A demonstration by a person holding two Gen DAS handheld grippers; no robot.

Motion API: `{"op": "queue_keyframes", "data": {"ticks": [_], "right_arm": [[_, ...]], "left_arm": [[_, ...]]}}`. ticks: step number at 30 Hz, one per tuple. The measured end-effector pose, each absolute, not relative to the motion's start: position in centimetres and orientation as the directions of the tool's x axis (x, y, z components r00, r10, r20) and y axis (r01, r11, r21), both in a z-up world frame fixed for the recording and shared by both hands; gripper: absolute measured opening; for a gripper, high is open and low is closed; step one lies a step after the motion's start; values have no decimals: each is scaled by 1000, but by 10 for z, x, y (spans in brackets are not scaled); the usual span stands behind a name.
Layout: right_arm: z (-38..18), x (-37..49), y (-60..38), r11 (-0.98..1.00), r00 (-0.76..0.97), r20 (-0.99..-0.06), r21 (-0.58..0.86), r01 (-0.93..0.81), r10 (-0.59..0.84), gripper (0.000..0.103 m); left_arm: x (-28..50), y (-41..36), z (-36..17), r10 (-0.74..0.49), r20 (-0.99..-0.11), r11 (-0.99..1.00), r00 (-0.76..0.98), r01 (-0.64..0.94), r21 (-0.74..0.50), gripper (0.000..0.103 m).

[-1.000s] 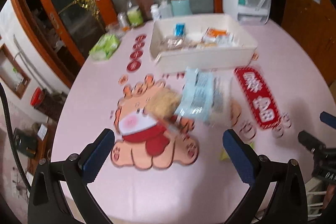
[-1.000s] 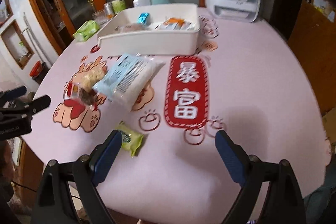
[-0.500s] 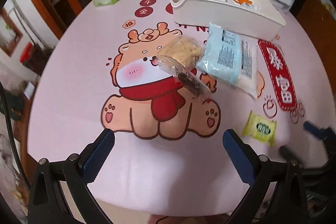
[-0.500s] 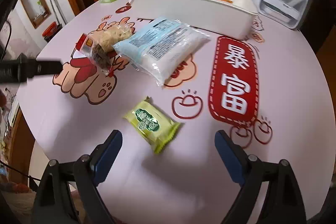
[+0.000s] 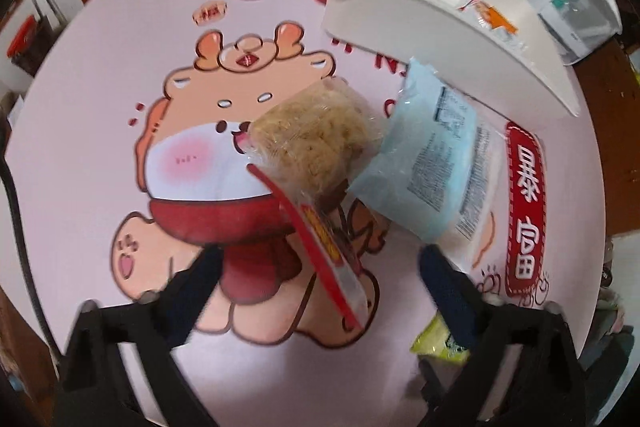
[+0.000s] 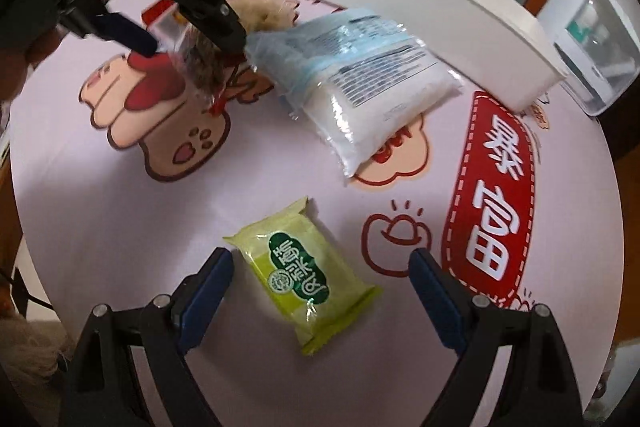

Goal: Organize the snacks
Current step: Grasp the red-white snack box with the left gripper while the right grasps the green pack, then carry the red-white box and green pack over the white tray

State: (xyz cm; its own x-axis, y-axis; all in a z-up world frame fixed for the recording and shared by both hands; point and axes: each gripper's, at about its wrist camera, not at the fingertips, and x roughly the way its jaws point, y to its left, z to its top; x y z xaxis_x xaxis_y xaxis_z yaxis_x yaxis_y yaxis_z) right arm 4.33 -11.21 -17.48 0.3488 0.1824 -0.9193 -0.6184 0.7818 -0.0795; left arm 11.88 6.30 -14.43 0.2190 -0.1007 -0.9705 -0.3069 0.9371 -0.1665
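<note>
Pick-up step: left tool [image 5: 320,269] closing around the clear snack bag [image 5: 316,163]; right tool [image 6: 320,273] closing astride green packet [image 6: 302,277]; next, pinch and lift

Snack packets spread on the table [image 6: 120,227], small packet [image 6: 302,277] nearest, large bag [image 6: 360,87] before the bin [image 6: 440,11], noodle packet [image 5: 316,147] left of it.

Both hand-held grippers lowered, jaws closing, left [image 5: 320,263] around clear snack bag [image 5: 316,163], right [image 6: 320,267] around green packet [image 6: 304,275]

Both wrist views look steeply down, close, sharing the blue packet [image 5: 434,163].
</note>
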Motion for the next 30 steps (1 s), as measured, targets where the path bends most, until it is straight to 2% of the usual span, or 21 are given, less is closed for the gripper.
{"op": "queue_keyframes", "data": {"ticks": [1,2,3,6,7,18,22,30], "right_arm": [[-174,45,-113,782,323,-924,-45,-621,203,68],[-173,46,-113,782,288,-930,0,-623,229,59],[-173,47,-113,788,274,-931,22,-615,240,48],[-171,46,-113,803,269,-936,24,-596,227,45],[-170,47,-114,811,261,-939,29,-585,222,44],[-106,48,-152,864,387,-895,-1,-503,224,44],[-76,54,-167,889,454,-862,-10,-458,224,44],[-28,60,-182,921,562,-798,-24,-388,216,43]], "left_arm": [[122,64,-151,-114,-973,935,203,-309,-174,76],[125,64,-158,-127,-974,933,186,-311,-181,70],[127,64,-166,-140,-977,931,160,-316,-185,55],[128,63,-174,-145,-978,931,146,-315,-186,28],[129,61,-173,-139,-979,937,149,-301,-179,25],[105,30,-140,-34,-994,989,105,-137,-48,24],[100,1,-100,6,-978,1000,208,-21,1,24],[131,-34,-25,-36,-886,996,462,87,5,24]]}}
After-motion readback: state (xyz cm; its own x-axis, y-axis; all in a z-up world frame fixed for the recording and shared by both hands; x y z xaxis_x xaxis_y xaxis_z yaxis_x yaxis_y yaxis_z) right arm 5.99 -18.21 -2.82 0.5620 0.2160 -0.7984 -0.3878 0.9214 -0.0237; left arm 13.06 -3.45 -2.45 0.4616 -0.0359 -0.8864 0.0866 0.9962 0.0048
